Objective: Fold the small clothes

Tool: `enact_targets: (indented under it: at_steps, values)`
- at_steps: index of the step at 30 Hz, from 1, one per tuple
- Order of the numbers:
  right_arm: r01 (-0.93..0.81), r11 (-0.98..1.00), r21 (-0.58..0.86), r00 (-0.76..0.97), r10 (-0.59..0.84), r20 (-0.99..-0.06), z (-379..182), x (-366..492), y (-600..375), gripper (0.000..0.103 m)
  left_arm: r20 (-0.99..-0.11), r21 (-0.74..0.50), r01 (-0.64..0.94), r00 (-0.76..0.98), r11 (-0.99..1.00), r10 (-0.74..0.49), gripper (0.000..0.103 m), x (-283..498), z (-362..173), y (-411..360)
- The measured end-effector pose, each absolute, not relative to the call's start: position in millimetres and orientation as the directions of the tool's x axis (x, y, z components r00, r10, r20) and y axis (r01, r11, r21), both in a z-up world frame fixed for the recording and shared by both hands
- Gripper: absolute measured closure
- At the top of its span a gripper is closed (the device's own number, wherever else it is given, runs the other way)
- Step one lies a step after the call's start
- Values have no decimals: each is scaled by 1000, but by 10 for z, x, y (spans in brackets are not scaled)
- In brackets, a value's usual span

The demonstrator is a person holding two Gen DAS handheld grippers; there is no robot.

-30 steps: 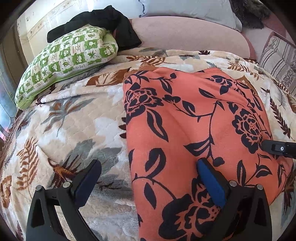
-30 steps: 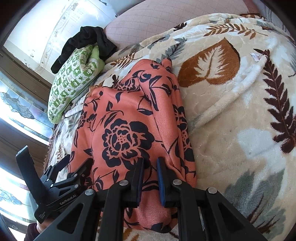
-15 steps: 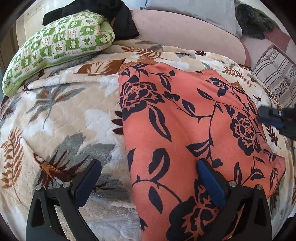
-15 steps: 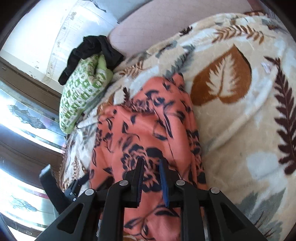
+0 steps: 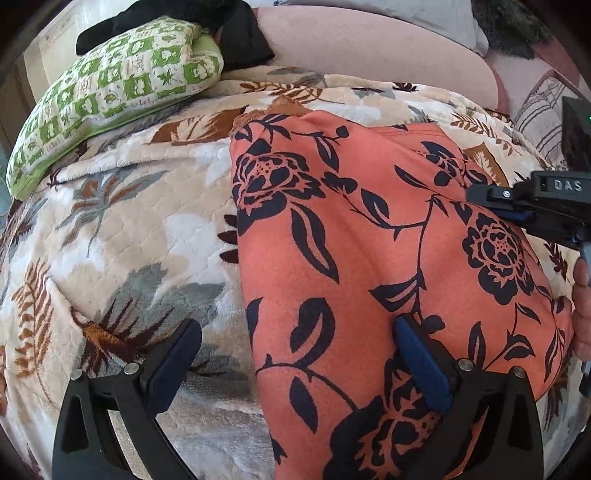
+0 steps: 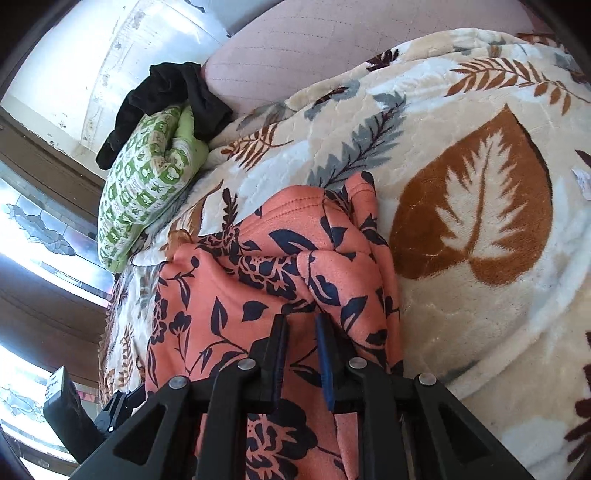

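Note:
An orange garment with a dark floral print (image 5: 369,258) lies on the leaf-patterned blanket (image 5: 129,240). My left gripper (image 5: 295,347) is open wide, straddling the garment's left edge near its near end; one finger rests on the cloth, the other over the blanket. My right gripper (image 6: 301,354) is shut on a fold of the orange garment (image 6: 258,288) and holds it raised. The right gripper also shows in the left wrist view (image 5: 517,206), above the garment's right side.
A green checked pillow (image 5: 110,107) with a black garment (image 5: 236,33) on it lies at the far left. A pink headboard cushion (image 5: 369,44) runs along the back. A striped cushion (image 5: 543,107) sits at the far right.
My right gripper has lifted its pinched fold of the garment and carried it up and towards the far end. The left gripper has stayed open over the near left edge.

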State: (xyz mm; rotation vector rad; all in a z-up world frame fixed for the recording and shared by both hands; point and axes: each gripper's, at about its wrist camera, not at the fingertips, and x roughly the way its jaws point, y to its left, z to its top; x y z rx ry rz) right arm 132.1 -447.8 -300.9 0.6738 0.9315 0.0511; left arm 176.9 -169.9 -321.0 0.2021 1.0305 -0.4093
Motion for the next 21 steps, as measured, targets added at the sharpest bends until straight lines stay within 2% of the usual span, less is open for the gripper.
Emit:
enact_targets:
  at_steps: [4,6,10,12,17,21]
  values:
    - [211,829,517,637,284,-716,-2811,1005,-4358,83,-876,-29,370,438,929,-202,0,1754,-3206,-1697]
    - [198,836,513,660,273,-700,-2697,831,-4310,83,-872,26,345,467,938,-147,0,1684,-3176,-1750]
    - [216,812,543,679,275,-680,-2680,597,-4285,83,-822,210,304,570,929,-1,0,1446,-3100,-1928]
    - [235,792,563,670,287,-684,-2740,482,-4275,83,-806,251,296,591,922,30,0,1345,-3080,-1952]
    - [223,849,479,609,262,-749,-2932,251,-4064,82,-835,185,306,550,934,-15,0,1256,-3057,-1805]
    - [205,857,472,634,251,-731,-2953,177,-4063,82,-863,36,302,490,953,-123,0,1213,-2977,-1585]
